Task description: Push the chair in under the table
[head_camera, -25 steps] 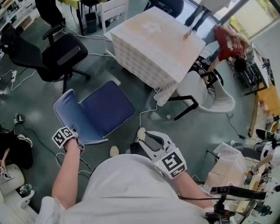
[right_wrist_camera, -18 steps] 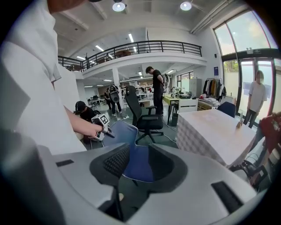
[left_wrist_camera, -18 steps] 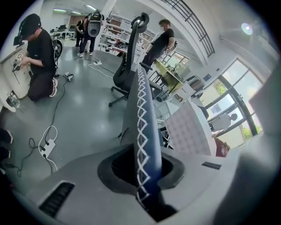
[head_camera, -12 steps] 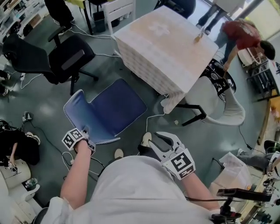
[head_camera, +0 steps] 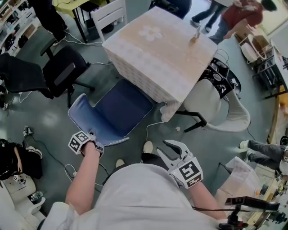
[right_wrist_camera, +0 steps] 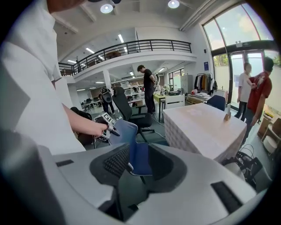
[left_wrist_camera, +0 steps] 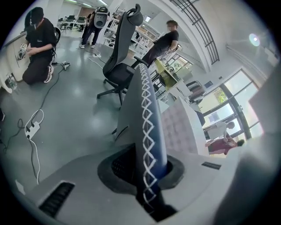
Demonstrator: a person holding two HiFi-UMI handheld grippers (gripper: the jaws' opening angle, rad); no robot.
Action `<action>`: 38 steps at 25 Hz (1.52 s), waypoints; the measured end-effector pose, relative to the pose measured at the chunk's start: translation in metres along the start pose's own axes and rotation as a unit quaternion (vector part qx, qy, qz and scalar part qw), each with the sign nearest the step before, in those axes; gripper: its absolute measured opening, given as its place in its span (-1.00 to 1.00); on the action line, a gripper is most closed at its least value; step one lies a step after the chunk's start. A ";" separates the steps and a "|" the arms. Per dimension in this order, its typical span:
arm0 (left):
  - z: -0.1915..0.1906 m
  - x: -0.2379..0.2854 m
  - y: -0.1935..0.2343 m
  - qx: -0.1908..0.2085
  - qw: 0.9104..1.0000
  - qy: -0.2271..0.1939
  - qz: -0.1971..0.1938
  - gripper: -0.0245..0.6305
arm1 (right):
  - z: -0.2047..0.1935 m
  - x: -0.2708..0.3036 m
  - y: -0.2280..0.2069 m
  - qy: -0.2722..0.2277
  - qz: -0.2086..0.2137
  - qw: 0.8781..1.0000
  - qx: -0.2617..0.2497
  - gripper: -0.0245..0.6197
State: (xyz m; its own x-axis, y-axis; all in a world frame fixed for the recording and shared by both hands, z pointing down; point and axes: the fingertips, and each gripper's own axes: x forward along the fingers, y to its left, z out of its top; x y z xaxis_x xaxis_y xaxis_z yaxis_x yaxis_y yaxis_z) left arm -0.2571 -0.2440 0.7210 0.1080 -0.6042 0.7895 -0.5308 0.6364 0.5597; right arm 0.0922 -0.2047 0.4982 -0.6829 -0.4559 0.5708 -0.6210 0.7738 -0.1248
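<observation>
mid-push: left gripper (left_wrist_camera: 148,170) pinches the back edge of the chair (head_camera: 120,108); right gripper (head_camera: 173,151) spread, empty. next, shove it farther under the table (head_camera: 155,42).

Matt blue cloth chair (head_camera: 119,110) with white stitching; quilted cloth covers table (head_camera: 155,42).

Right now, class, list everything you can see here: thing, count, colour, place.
blue chair: one, blue, floor, seat edge meeting the table
table: one, pale cloth, top centre
office chair: one, black, left
white chairs: two, right of table and beyond it
cable: one, white, floor by blue chair
bystanders: several, room's edges
left gripper: grey, shut on blue chair's backrest
right gripper: white, open, empty
</observation>
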 end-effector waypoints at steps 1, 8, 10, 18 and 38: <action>-0.002 0.005 -0.009 -0.003 1.000 -0.001 0.000 -0.73 | -0.002 -0.004 -0.009 0.000 -0.004 1.000 0.003 -0.51; -0.017 0.043 -0.068 -0.016 1.000 -0.005 -0.002 -0.72 | -0.018 -0.025 -0.059 0.007 -0.019 1.000 0.022 -0.51; -0.019 0.053 -0.084 -0.019 1.000 -0.006 -0.002 -0.72 | -0.022 -0.029 -0.071 0.008 -0.021 0.999 0.027 -0.51; -0.024 0.085 -0.130 -0.029 1.000 -0.010 -0.003 -0.72 | -0.031 -0.036 -0.101 0.010 -0.024 0.999 0.037 -0.51; -0.002 0.062 -0.149 0.095 0.995 -0.005 0.007 -0.46 | -0.018 -0.017 -0.074 -0.003 -0.015 1.000 0.018 -0.51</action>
State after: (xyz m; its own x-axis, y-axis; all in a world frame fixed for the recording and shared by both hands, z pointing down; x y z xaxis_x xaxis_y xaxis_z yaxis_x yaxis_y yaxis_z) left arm -0.1696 -0.3757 0.6866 0.0928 -0.6014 0.7936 -0.6822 0.5421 0.4906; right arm 0.1562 -0.2466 0.5122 -0.6661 -0.4815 0.5696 -0.6547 0.7433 -0.1375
